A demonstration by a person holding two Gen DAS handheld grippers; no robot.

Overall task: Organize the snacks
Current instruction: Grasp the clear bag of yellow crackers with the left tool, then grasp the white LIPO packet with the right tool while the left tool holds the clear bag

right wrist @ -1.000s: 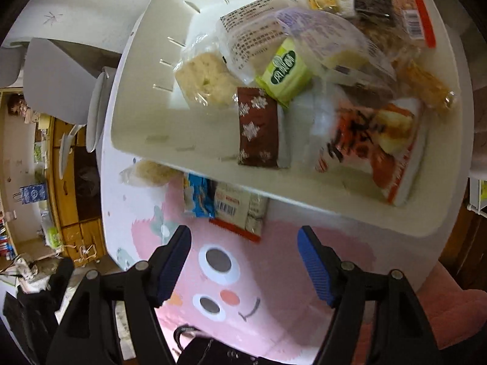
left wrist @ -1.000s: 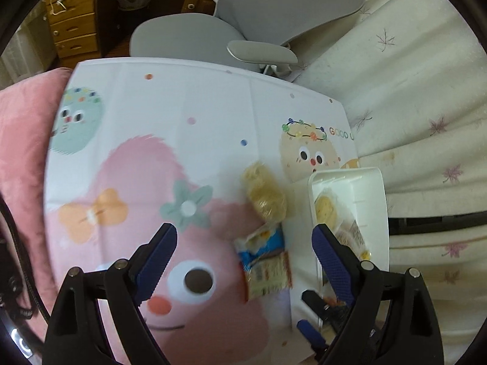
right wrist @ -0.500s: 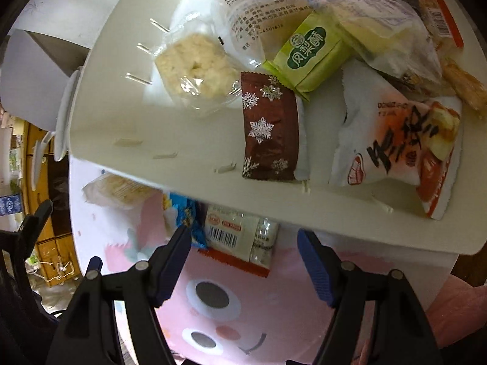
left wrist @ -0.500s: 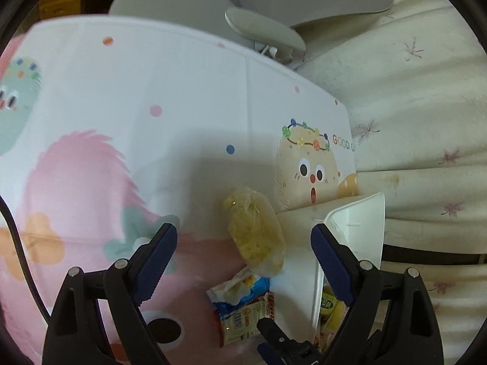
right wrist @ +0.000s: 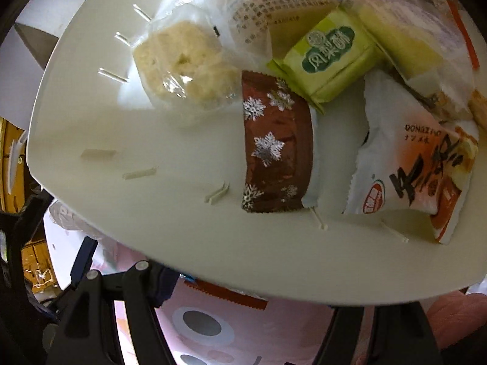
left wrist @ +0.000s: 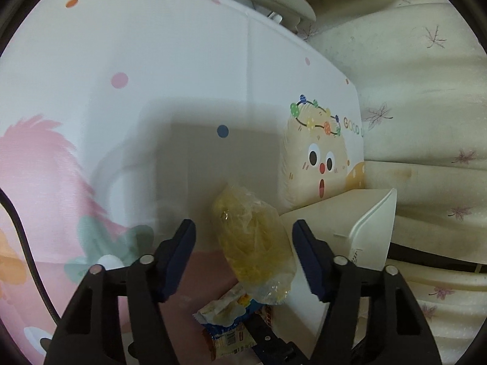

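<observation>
Surface (left wrist: 170, 60): covered by a white cloth printed with cartoon creatures and coloured dots. White tray (right wrist: 170, 140): set at the surface's edge, its corner (left wrist: 374, 222) seen just right of the left claw; inside were lodged a crumbly cake in clear wrap (right wrist: 182, 70), a brown packet with silver snowflakes (right wrist: 274, 149), a green packet (right wrist: 331, 54), a white and orange packet (right wrist: 420, 170) and further wrapped pieces, heaped toward one end. Clear bag of yellowish snack (left wrist: 255, 240): laid on the surface beside the tray, between the fingers of the left claw (left wrist: 243, 252), whose jaws were closing and were not yet pressed on it. Blue and white packet (left wrist: 228, 313): laid below that bag, partly overlapped by it. Right claw (right wrist: 243, 304): pointed down over the tray's near wall, fingertips hidden beneath the rim; jaws apart, nothing seen gripped.
</observation>
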